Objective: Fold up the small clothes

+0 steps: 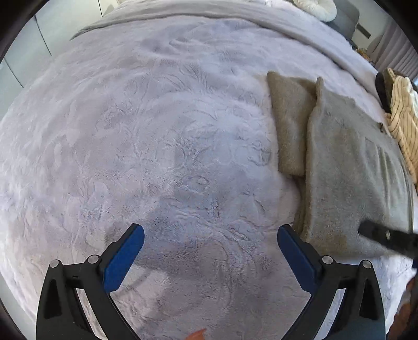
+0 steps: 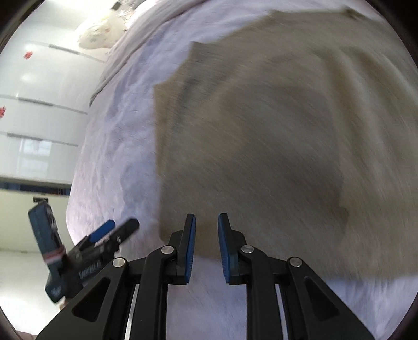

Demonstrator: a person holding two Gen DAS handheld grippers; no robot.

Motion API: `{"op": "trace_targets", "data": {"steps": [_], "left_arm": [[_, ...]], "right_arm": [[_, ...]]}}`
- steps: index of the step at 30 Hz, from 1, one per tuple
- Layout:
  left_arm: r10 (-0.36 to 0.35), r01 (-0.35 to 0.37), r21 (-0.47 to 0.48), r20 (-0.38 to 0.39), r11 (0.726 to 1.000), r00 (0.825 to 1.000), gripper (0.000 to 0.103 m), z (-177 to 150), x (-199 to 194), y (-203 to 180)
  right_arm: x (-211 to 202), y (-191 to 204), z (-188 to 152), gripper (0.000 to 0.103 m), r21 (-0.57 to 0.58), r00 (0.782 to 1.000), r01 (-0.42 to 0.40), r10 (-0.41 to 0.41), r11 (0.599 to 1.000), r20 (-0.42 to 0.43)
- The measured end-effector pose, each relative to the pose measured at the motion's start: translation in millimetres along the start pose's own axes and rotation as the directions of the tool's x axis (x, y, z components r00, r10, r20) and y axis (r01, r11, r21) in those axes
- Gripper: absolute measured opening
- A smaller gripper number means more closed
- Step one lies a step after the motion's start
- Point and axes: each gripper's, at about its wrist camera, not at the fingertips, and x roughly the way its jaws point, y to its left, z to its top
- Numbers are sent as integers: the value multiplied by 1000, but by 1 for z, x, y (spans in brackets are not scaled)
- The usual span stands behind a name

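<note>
A grey-beige knit garment [image 1: 347,167] lies partly folded on the fluffy lilac bedspread [image 1: 156,130], at the right of the left wrist view. It fills the blurred right wrist view [image 2: 261,136]. My left gripper [image 1: 210,235] is wide open and empty over bare bedspread, just left of the garment's near corner. It shows from the side in the right wrist view [image 2: 117,227]. My right gripper [image 2: 206,222] has its jaws a small gap apart, empty, at the garment's near edge. One of its fingers [image 1: 384,235] lies over the garment in the left wrist view.
A cream striped garment [image 1: 403,123] lies at the bed's right edge. A grey sheet [image 1: 235,13] and a white cushion [image 1: 316,7] lie at the far end. White cupboards [image 2: 39,104] stand beyond the bed's left side.
</note>
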Motion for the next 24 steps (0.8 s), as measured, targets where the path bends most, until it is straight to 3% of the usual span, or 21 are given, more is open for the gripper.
{"op": "trace_targets", "data": {"steps": [1, 2, 3, 5, 11, 17, 24], "left_arm": [[-5, 5, -4, -3, 1000, 1000, 102, 1, 1, -1], [-10, 10, -10, -3, 1000, 1000, 102, 2, 1, -3], [-14, 14, -8, -6, 1000, 1000, 102, 3, 2, -5], [-16, 16, 1, -15, 1000, 1000, 102, 5, 5, -10], [-17, 18, 22, -43, 1000, 999, 102, 5, 12, -28], [-6, 8, 36, -48, 999, 999, 102, 4, 15, -42], [-3, 5, 21, -58, 1000, 998, 102, 2, 19, -43]], "right_arm": [[-4, -6, -6, 21, 21, 1000, -1, 1, 1000, -1], [-6, -12, -11, 30, 42, 1000, -4, 4, 999, -1], [-10, -19, -18, 47, 69, 1000, -10, 10, 998, -1], [-16, -27, -28, 56, 95, 1000, -20, 20, 995, 10], [-19, -46, -43, 56, 170, 998, -57, 56, 984, 11], [-20, -71, -47, 56, 288, 986, -164, 153, 944, 59], [-16, -88, -42, 57, 372, 972, -234, 204, 898, 119]]}}
